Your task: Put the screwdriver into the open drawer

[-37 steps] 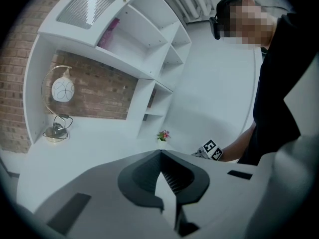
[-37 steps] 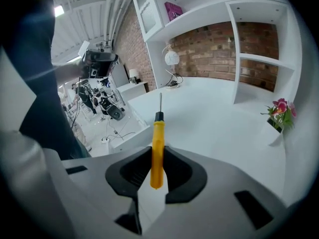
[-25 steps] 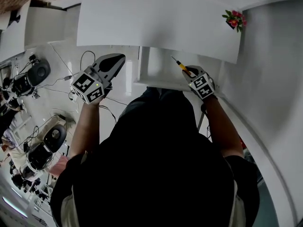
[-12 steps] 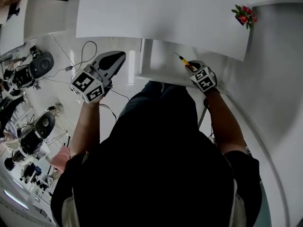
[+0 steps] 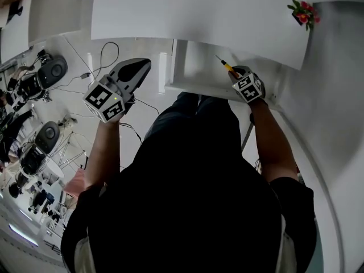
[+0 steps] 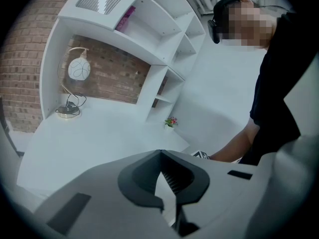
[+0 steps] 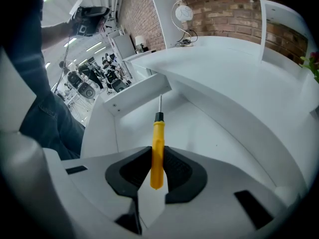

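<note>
Head view
- Your left gripper (image 5: 140,67): held out over the floor to the left of the drawer, well apart from it, marker cube toward you.
- Your right gripper (image 5: 235,76): at the right-hand part of the open drawer (image 5: 172,67), marker cube facing up.
- Screwdriver (image 5: 227,66): yellow handle in your right gripper, thin metal shaft pointing away from you over the drawer's white inside. It is in the air, not lying on the drawer floor.
- Desk top (image 5: 193,10): white, directly above the pulled-out drawer.
- Flower pot (image 5: 303,13): small, red and pink blooms, at the far right corner of the desk top.
- Cables (image 5: 108,53): dark, trailing across the floor to your left.

Left gripper view
- Your left jaws: tips brought together, nothing between them.
- Lamp (image 6: 75,76): round white shade on a curved gold stem, standing at the back of the desk against the brick wall (image 6: 22,73).
- Shelves (image 6: 169,44): white, rising at the right of the desk. A pink item (image 6: 126,19) stands on the top shelf; I cannot tell what it is.
- Your right forearm (image 6: 234,146): reaching in just past the jaws.

Right gripper view
- Your right jaws: clamped on the screwdriver's yellow handle near its butt end. The black collar and shaft stick straight out ahead.
- Shaft tip: points toward the drawer's far side wall, above the drawer floor, not touching either.
</note>
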